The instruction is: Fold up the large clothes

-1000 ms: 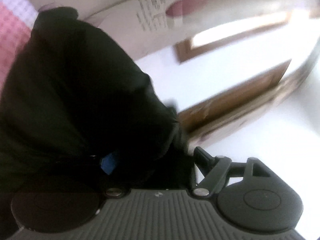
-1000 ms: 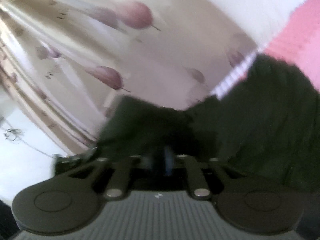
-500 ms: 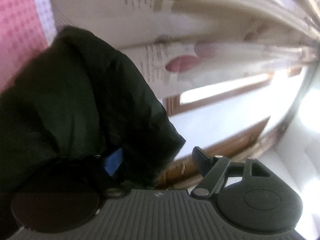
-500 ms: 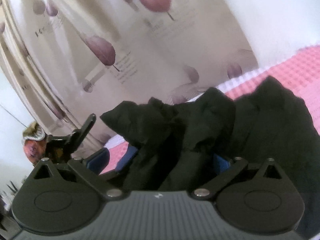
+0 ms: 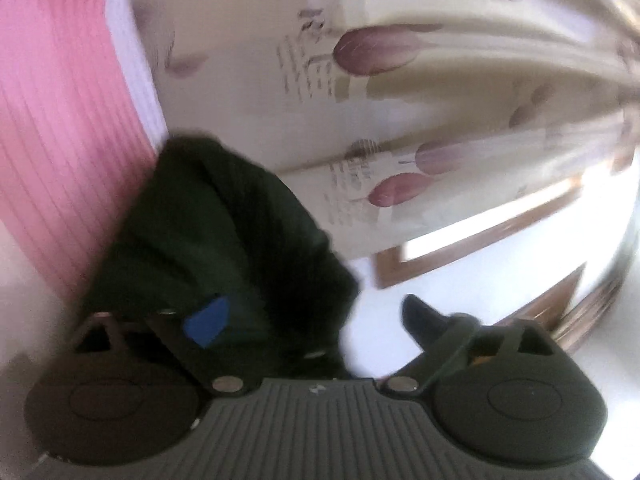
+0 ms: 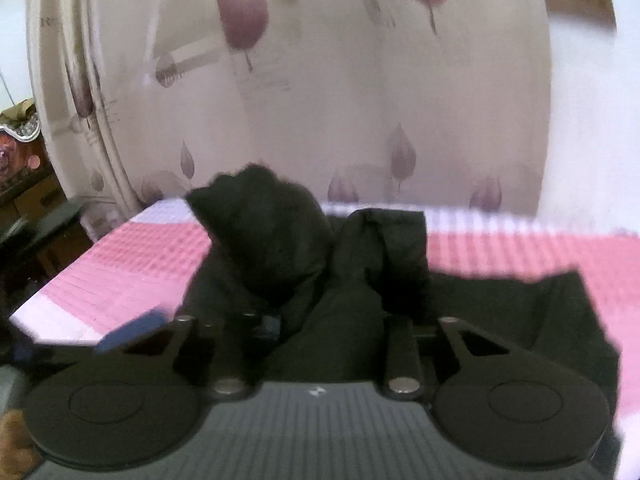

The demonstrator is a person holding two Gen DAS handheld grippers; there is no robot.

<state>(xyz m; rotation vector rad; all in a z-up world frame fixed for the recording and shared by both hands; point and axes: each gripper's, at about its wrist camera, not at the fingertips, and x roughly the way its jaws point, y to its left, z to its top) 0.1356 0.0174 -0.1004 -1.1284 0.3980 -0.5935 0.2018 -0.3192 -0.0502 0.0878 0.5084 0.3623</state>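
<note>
Both claws have just shifted: the left gripper (image 5: 316,320) has spread wide, the right gripper (image 6: 320,320) has closed, pinching the black garment (image 6: 312,264). Only the right view shows it trailing ahead onto the pink blanket (image 6: 520,252); the left shows cloth bunched against one blue pad (image 5: 208,320).

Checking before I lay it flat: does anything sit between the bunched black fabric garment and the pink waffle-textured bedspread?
Nothing visible does. The black fabric garment drapes straight down onto the pink waffle-textured bedspread, with its spread part lying directly on it.

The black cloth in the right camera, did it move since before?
Yes. The black cloth now lies lower against the pink bedspread, with the flowered curtain upright instead of tilted.
</note>
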